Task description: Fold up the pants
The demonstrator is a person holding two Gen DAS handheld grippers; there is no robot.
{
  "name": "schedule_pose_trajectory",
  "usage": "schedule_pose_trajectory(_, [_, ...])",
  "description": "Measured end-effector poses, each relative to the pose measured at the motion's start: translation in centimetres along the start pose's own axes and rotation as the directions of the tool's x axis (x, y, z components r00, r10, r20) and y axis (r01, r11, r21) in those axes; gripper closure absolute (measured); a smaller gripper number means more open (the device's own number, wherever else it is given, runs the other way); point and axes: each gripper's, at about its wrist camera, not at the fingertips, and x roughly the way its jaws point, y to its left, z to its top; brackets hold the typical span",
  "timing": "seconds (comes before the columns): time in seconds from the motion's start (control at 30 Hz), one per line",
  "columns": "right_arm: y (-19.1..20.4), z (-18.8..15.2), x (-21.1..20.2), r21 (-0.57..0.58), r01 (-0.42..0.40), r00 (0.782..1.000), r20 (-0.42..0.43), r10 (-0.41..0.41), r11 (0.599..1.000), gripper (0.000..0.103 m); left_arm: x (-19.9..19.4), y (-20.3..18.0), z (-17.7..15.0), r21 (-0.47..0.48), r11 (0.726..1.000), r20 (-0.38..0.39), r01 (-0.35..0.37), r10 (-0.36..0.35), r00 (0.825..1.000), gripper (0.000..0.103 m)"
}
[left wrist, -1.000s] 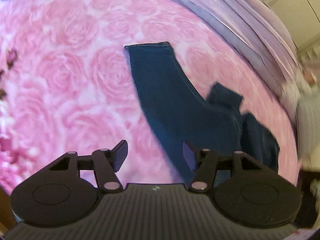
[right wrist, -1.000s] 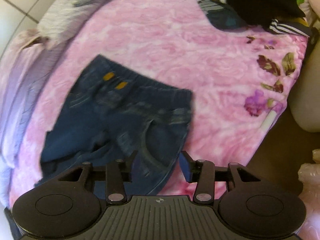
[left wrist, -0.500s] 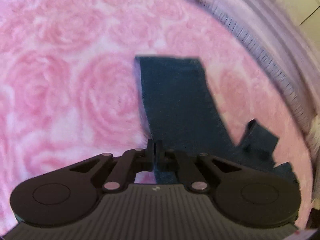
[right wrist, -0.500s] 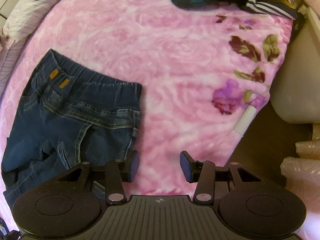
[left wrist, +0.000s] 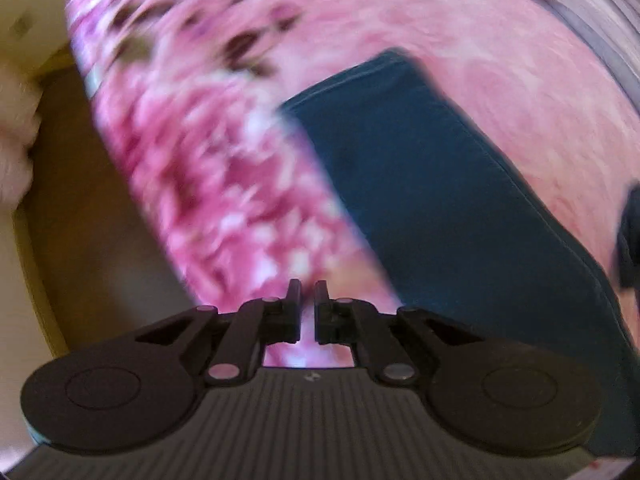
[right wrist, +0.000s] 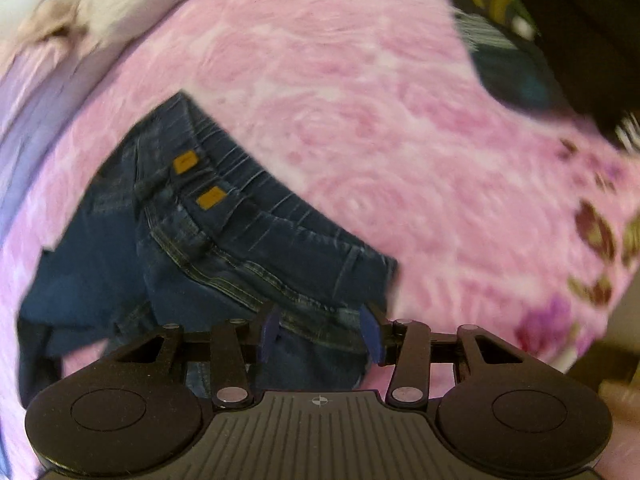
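Dark blue jeans lie on a pink rose-patterned blanket (right wrist: 360, 92). In the right wrist view their waistband (right wrist: 256, 216), with two orange tabs, runs from upper left to lower right. My right gripper (right wrist: 320, 330) is open and straddles the denim just below the waistband's near end. In the blurred left wrist view one pant leg (left wrist: 432, 184) stretches from its hem at upper centre down to the right. My left gripper (left wrist: 307, 300) is shut just left of that leg, and only pink blanket shows in the narrow slit between its fingers.
The bed's edge and a brown floor (left wrist: 80, 216) are at the left of the left wrist view. A pile of dark and striped clothes (right wrist: 520, 52) sits at the blanket's far right corner. Pale bedding (right wrist: 36, 92) borders the blanket's left.
The left gripper went from open to shut, then swung left off the pant leg toward the bed's edge. The right gripper stayed open and came back over the waistband.
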Motion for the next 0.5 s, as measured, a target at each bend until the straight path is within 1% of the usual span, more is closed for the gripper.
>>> schedule_pose_trajectory(0.03, [0.2,0.3,0.0,-0.016,-0.008,1.000,0.005,0.008,1.000,0.061,-0.9,0.0,-0.1,-0.030,0.999,0.027,0.035,-0.034,0.999,0.100])
schedule_pose_trajectory(0.07, [0.3,0.5,0.1,-0.027,-0.008,1.000,0.009,0.008,1.000,0.060,-2.1,-0.6,-0.1,-0.019,0.997,0.059,0.069,-0.068,0.996,0.100])
schedule_pose_trajectory(0.1, [0.3,0.7,0.2,-0.032,0.000,1.000,0.009,0.001,0.999,0.060,-3.4,-1.9,-0.2,0.025,0.994,0.088,0.111,-0.113,0.990,0.098])
schedule_pose_trajectory(0.13, [0.3,1.0,0.4,-0.028,0.007,1.000,0.007,-0.007,1.000,0.060,-4.3,-3.3,0.0,0.074,0.986,0.104,0.152,-0.159,0.982,0.087])
schedule_pose_trajectory(0.17, [0.3,1.2,0.4,-0.018,0.007,1.000,0.005,-0.006,1.000,0.060,-5.1,-5.3,0.1,0.153,0.967,0.111,0.205,-0.223,0.968,0.081])
schedule_pose_trajectory(0.2, [0.2,1.5,0.5,-0.004,0.000,1.000,0.003,0.000,1.000,0.060,-5.7,-7.2,0.1,0.229,0.943,0.109,0.243,-0.273,0.956,0.071])
schedule_pose_trajectory(0.23, [0.3,1.8,0.6,0.011,-0.008,1.000,0.004,0.008,1.000,0.059,-6.0,-9.3,0.1,0.315,0.909,0.098,0.274,-0.318,0.943,0.070])
schedule_pose_trajectory(0.27, [0.3,2.1,0.7,0.022,-0.016,1.000,0.006,0.016,1.000,0.059,-6.1,-11.8,-0.3,0.409,0.861,0.070,0.304,-0.361,0.930,0.070])
schedule_pose_trajectory(0.3, [0.5,2.3,0.7,0.027,-0.025,1.000,0.008,0.025,0.999,0.059,-6.0,-14.3,-0.8,0.497,0.804,0.034,0.327,-0.395,0.918,0.068])
schedule_pose_trajectory(0.33, [0.7,2.6,0.6,0.026,-0.031,0.999,0.010,0.031,0.999,0.059,-5.6,-16.8,-1.6,0.573,0.744,-0.004,0.342,-0.415,0.910,0.064])
schedule_pose_trajectory(0.4, [1.0,2.8,0.5,0.016,-0.033,0.999,0.015,0.033,0.999,0.058,-4.5,-20.6,-3.2,0.669,0.653,-0.054,0.354,-0.433,0.900,0.058])
schedule_pose_trajectory(0.43, [1.0,2.8,0.4,0.016,-0.029,0.999,0.016,0.028,0.999,0.058,-3.7,-22.4,-4.1,0.707,0.617,-0.062,0.345,-0.432,0.900,0.058])
schedule_pose_trajectory(0.47, [0.9,2.8,0.3,0.022,-0.025,1.000,0.017,0.025,0.999,0.057,-3.0,-23.8,-4.9,0.734,0.591,-0.064,0.336,-0.432,0.900,0.058])
schedule_pose_trajectory(0.5, [0.6,2.7,0.1,0.036,-0.022,1.000,0.018,0.021,0.999,0.057,-2.3,-25.0,-5.2,0.750,0.577,-0.060,0.324,-0.428,0.902,0.058])
